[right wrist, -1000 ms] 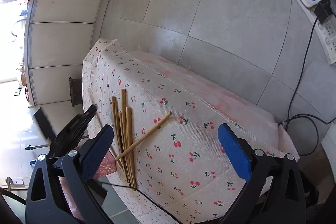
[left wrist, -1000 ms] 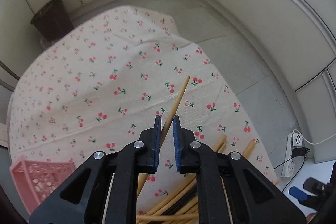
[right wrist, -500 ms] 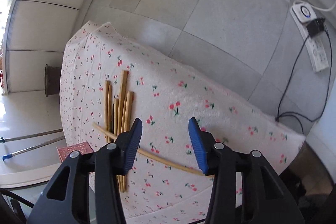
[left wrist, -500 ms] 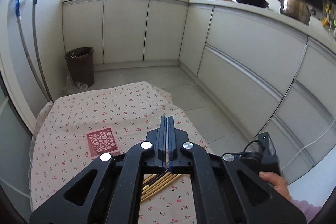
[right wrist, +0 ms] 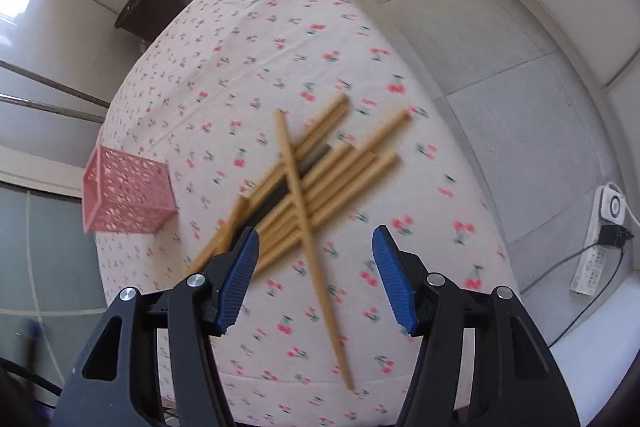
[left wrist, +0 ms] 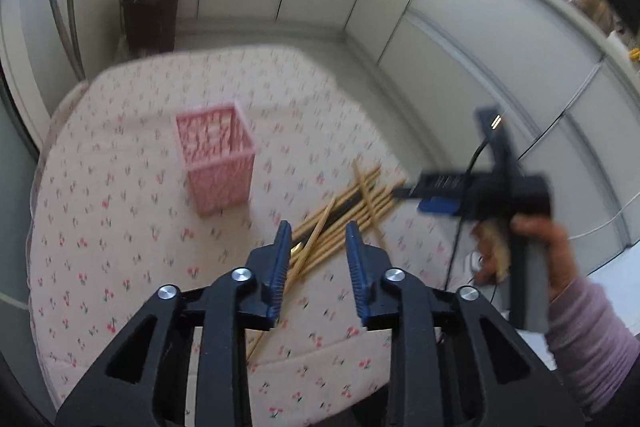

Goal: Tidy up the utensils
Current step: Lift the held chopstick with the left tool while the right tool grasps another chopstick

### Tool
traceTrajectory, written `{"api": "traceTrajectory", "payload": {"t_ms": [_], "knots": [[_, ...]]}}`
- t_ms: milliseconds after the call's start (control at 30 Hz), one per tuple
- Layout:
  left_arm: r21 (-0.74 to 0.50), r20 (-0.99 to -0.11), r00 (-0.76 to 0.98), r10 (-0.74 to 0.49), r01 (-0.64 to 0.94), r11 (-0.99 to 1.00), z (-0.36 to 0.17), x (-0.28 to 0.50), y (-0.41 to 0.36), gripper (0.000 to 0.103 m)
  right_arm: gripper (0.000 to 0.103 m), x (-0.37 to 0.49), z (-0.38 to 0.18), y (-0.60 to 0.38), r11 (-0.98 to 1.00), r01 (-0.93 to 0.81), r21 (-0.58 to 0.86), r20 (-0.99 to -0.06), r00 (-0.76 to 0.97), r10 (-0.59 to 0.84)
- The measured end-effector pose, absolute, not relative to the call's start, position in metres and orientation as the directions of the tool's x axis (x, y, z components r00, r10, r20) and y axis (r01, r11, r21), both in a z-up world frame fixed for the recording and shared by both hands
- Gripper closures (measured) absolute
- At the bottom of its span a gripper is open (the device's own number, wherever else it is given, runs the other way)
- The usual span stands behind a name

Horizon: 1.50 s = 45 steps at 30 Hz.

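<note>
Several wooden chopsticks (right wrist: 320, 183) lie in a loose pile on the cherry-print tablecloth (right wrist: 224, 67), with one long chopstick (right wrist: 310, 243) lying across them. The pile also shows in the left wrist view (left wrist: 344, 211). A pink perforated basket (left wrist: 216, 159) stands upright left of the pile; in the right wrist view the basket (right wrist: 126, 197) is at the table's left edge. My left gripper (left wrist: 316, 255) is open and empty above the near end of the pile. My right gripper (right wrist: 316, 275) is open wide and empty above the long chopstick.
A dark waste bin (left wrist: 150, 19) stands on the floor beyond the table. White cabinets (left wrist: 460, 27) run along the back and right. A power strip (right wrist: 600, 239) with a cable lies on the floor at right. The table edge (right wrist: 460, 131) drops off beside the pile.
Both grippers have swung to look down at the pile. The left gripper has gone from shut to open. The right gripper has opened wider. The views are blurred by motion.
</note>
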<state>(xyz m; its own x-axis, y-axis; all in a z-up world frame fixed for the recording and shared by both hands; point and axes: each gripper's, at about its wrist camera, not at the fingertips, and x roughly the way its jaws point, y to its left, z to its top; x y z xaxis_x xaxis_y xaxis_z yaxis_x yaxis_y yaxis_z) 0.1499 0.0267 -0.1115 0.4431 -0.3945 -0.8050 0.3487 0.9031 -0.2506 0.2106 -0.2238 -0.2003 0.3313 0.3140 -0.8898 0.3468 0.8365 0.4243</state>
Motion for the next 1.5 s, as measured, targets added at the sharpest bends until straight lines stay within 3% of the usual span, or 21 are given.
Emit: {"api": "traceTrajectory", "payload": {"t_ms": [133,267,400,600,933,1100,1200,1367,1500], "knots": [[-0.133,-0.894,0.356,-0.274,0.371,0.919,-0.156,0.169,-0.002,0.073,0.038,0.197,-0.189,-0.223,0.782,0.361,0.508,-0.830,0.449,0.331],[-0.143,-0.886,0.347,-0.307,0.427,0.893,-0.168,0.185,-0.032,0.072,0.035,0.162,-0.199,-0.235,0.717,0.383,0.583,-0.770,0.542,0.337],[-0.082,-0.904,0.335,-0.266,0.474,0.876,-0.193,0.207,-0.058,0.072,0.034,0.155,-0.208,-0.244,0.754,0.357,0.551,-0.791,0.510,0.337],[-0.087,-0.934,0.273,-0.230,0.451,0.888,-0.225,0.233,-0.064,0.072,0.030,0.163,-0.204,-0.259,0.791,0.282,0.543,-0.780,0.517,0.352],[-0.100,-0.935,0.263,-0.239,0.453,0.886,-0.233,0.244,-0.067,0.072,0.028,0.190,-0.234,-0.269,0.749,0.271,0.605,-0.763,0.466,0.448],[-0.086,-0.939,0.258,-0.226,0.461,0.883,-0.238,0.245,-0.074,0.081,0.028,0.199,-0.249,-0.268,0.731,0.287,0.619,-0.765,0.433,0.478],[-0.092,-0.930,0.280,-0.238,0.450,0.888,-0.231,0.245,-0.072,0.096,0.028,0.204,-0.249,-0.263,0.750,0.278,0.601,-0.778,0.421,0.467],[-0.077,-0.909,0.340,-0.241,0.432,0.899,-0.208,0.228,-0.060,0.097,0.028,0.220,-0.236,-0.243,0.833,0.218,0.508,-0.824,0.406,0.396],[-0.113,-0.851,0.431,-0.298,0.405,0.907,-0.164,0.207,-0.036,0.097,0.028,0.243,-0.230,-0.214,0.940,0.128,0.318,-0.897,0.362,0.254]]}}
